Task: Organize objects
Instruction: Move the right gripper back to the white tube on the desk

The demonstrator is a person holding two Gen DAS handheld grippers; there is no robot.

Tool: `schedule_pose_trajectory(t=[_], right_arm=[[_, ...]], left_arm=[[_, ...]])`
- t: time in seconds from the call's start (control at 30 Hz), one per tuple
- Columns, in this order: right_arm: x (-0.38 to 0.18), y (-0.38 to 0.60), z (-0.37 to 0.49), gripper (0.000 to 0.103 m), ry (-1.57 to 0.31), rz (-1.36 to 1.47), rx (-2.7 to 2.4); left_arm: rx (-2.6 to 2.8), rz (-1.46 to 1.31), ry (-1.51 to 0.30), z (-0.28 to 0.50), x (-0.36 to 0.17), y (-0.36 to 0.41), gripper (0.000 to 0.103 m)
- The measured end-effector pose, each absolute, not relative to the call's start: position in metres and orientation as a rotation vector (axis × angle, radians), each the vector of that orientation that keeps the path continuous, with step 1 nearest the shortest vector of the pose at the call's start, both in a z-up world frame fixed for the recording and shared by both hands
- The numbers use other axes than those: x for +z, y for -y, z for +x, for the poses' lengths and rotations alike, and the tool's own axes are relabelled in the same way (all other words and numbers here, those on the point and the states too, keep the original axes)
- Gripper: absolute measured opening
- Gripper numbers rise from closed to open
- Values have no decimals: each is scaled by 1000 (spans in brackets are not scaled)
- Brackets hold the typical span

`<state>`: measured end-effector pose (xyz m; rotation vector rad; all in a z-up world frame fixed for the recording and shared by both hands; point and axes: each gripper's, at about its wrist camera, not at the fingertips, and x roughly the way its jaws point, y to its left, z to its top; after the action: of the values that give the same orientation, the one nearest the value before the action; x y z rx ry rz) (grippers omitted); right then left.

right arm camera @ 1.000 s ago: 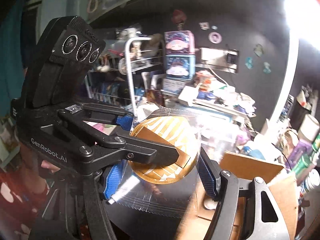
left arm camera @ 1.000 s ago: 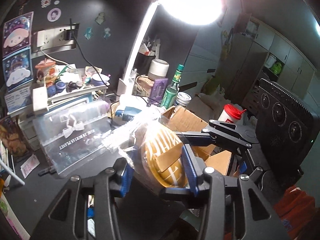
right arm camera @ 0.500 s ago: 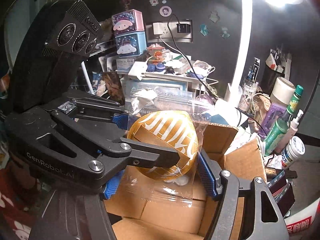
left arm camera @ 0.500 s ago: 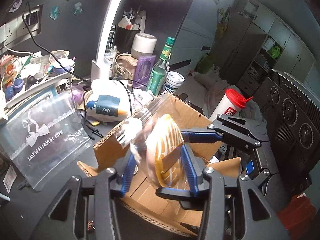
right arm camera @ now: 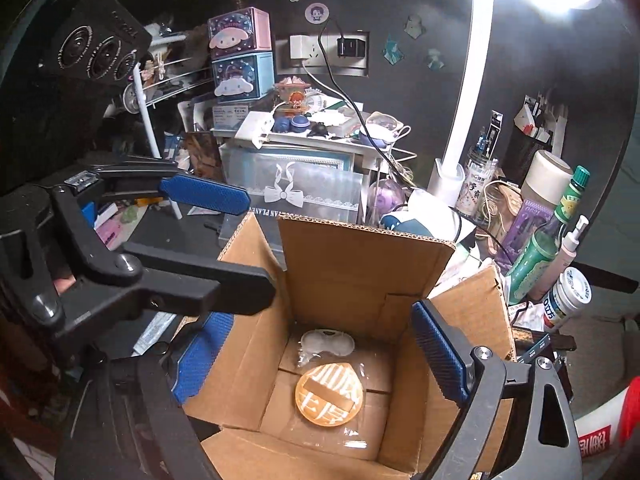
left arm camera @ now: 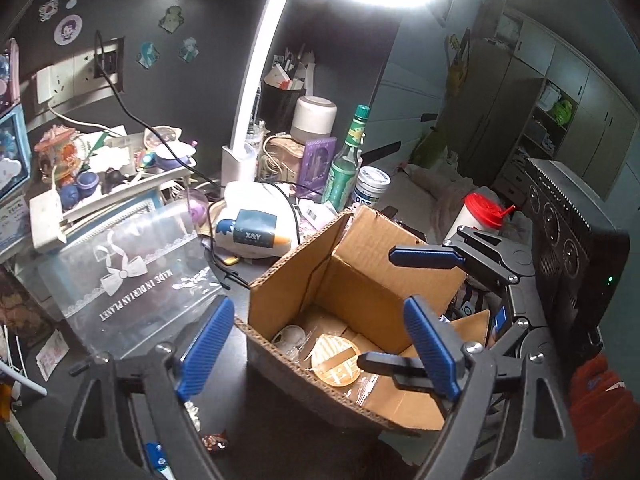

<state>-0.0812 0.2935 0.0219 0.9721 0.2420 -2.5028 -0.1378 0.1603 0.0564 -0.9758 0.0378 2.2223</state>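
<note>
An open cardboard box [left arm camera: 360, 272] [right arm camera: 360, 264] stands on the dark desk. A round gold badge in a clear plastic sleeve [right arm camera: 329, 395] [left arm camera: 334, 364] lies flat on the box floor, next to a small white object [right arm camera: 327, 340] [left arm camera: 289, 336]. My left gripper [left arm camera: 316, 344] is open and empty above the box's near edge. My right gripper [right arm camera: 316, 356] is open and empty above the box opening. Each gripper shows in the other's view, at the box rim.
A clear bag with a white bow [left arm camera: 128, 268] lies left of the box. A white plush [left arm camera: 256, 228], a green bottle [left arm camera: 346, 160], a white jar [left arm camera: 370, 186], a lamp base [left arm camera: 240, 160] and a red-capped bottle [left arm camera: 482, 212] crowd behind the box. A cluttered shelf [right arm camera: 304, 128] stands at the back.
Both grippers held the bagged gold badge above the box, lowered it toward the opening, then opened. The badge now lies on the box floor.
</note>
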Motion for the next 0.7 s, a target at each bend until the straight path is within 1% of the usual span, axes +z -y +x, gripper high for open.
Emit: schedule_pose_trajectory(t=[0.17, 0.33, 0.53, 0.57, 0.7], right_arm=[[34, -270, -66, 89, -263, 869, -2482], [48, -224, -39, 89, -319, 732, -2420], [36, -155, -9, 87, -356, 664, -2259], [29, -146, -7, 85, -350, 670, -2232], [-10, -119, -8, 68, -308, 765, -2139]], left_arm=[[2310, -931, -16, -121, 69, -120, 84], [2426, -890, 20, -99, 73, -69, 85], [2597, -881, 62, -72, 51, -6, 88], [2623, -885, 67, -68, 45, 3, 88], [2675, -932, 113, -52, 13, 35, 88]])
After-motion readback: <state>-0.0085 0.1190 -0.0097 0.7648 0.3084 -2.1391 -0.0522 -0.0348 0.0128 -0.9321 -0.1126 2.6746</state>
